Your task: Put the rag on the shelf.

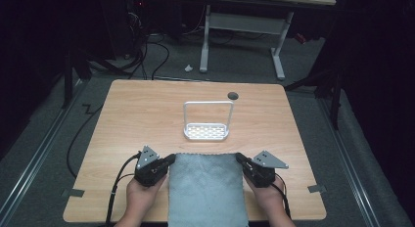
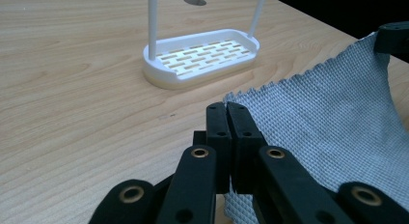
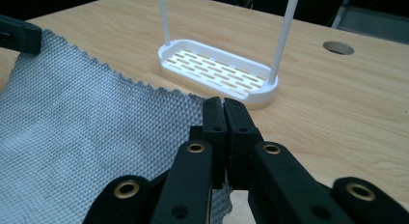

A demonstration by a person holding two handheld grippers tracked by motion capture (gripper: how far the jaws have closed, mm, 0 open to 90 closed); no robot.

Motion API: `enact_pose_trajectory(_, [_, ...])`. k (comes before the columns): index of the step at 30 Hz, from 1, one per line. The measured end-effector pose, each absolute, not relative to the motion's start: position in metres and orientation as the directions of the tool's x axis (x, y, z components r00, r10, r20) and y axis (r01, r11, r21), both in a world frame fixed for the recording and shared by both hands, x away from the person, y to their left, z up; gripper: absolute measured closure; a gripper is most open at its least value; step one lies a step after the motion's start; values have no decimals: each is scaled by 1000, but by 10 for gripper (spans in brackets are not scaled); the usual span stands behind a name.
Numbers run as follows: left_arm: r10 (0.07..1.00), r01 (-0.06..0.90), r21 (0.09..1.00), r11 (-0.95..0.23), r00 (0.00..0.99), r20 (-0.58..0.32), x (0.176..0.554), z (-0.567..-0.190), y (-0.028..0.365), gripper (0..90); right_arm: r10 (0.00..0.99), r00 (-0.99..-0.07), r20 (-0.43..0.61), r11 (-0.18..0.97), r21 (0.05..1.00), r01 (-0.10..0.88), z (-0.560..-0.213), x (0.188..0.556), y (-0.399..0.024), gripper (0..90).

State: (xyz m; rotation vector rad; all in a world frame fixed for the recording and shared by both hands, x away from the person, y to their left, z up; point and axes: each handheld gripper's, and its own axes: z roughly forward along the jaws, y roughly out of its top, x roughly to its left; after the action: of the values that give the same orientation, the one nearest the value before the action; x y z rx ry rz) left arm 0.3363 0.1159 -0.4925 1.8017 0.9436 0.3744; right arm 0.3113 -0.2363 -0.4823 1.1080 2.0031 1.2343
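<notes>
While the grey cloth (image 1: 206, 188) lies flat on the near part of the wooden table (image 1: 132, 109), its two far corners are each caught by a gripper. The cloth has a woven, waffle-like texture and a zigzag cut edge, and its near end reaches the table's front edge in the high view.

The left gripper (image 1: 169, 160) sits at the far left corner of the cloth. In the left gripper view (image 2: 226, 110) its two black jaws are pressed together with the cloth's corner pinched between them, and the fabric rises a little from the table toward the other gripper. The right gripper (image 1: 240, 158) does the same at the far right corner; in the right gripper view (image 3: 223, 105) the jaws are closed on the cloth edge with no gap that I can see.

A hand holds each gripper from the near side: the left hand (image 1: 142, 195) and the right hand (image 1: 268, 195).

Just beyond the cloth, apart from it, stands a white slotted rack (image 1: 206, 131) with a tall thin hoop handle. Farther back is a round hole (image 1: 233, 95) in the table.

I can read no label or writing anywhere.
</notes>
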Motion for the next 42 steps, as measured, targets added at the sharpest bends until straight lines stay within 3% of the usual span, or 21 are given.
enact_pose_trajectory(42, [762,125,990,-64,647,-33,356,-375,116,892,889,-452,-69,124,988,92,-372,327,-242,899])
